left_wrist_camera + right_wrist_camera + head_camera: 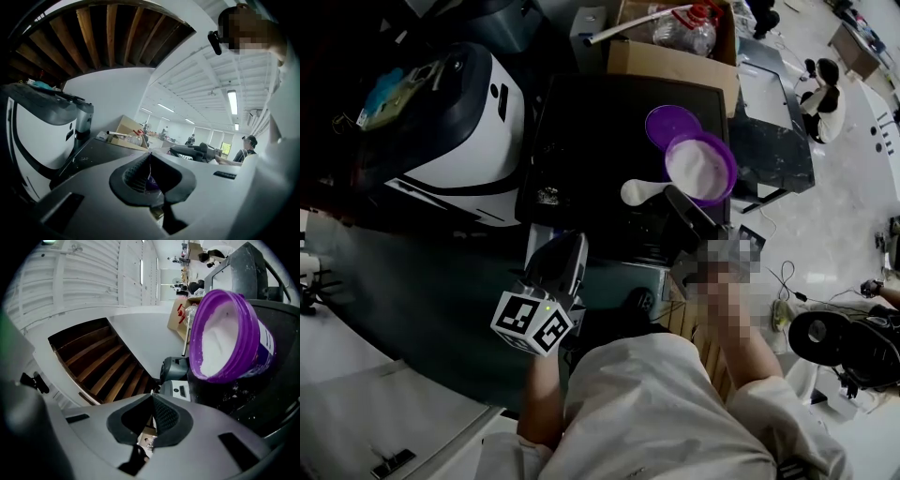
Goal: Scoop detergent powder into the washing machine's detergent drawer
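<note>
Head view: one open purple tub (701, 167) of powder, one lid (670, 124) and one white scoop (639, 191) lie just beyond the right gripper (675, 195).

Left gripper (150, 165) view: jaws together, empty.

Right gripper view: jaws together, empty, with the tub just past them. The scoop looks light and stiff; take it by the handle.

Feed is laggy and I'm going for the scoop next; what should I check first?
1. Top off the tub, powder exposed: ok.
2. Purple lid set aside beyond the tub: ok.
3. White scoop lying free on the black top beside the tub: ok.
4. Right tool open to grasp: not ok, jaws together, empty.
5. Left tool low, away from the tub, jaws together: ok.
6. Detergent drawer open: cannot tell, not in view.
</note>
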Demonstrator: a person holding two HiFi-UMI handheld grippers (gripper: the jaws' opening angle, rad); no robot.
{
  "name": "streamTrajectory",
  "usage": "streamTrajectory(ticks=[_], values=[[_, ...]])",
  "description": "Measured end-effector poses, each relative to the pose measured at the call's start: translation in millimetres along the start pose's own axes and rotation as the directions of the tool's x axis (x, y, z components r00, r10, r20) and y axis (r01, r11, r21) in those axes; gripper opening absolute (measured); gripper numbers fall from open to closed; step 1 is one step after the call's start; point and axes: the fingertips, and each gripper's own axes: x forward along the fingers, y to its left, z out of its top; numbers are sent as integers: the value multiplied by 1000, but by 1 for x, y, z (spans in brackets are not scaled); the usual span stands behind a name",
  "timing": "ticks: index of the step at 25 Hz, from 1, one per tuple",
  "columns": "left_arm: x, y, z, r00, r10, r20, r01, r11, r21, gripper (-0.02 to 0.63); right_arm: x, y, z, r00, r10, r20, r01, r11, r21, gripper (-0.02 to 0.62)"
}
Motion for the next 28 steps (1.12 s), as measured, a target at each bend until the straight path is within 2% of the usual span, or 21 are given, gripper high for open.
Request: streamTrajectory(ticks=[8, 14, 28], values=[[-33, 28, -12, 997, 76, -10, -77, 997, -22, 20, 23, -7, -47, 995, 0, -95, 3, 999, 32, 8], [-54, 48, -13, 992, 128, -5, -128, 991, -28, 20, 38, -10, -74, 988, 39, -150, -28, 997, 74, 8], [-88, 87, -11, 978, 207, 3, -206, 977, -48, 20, 61, -36, -142, 948, 18, -317, -8, 999, 34, 8]])
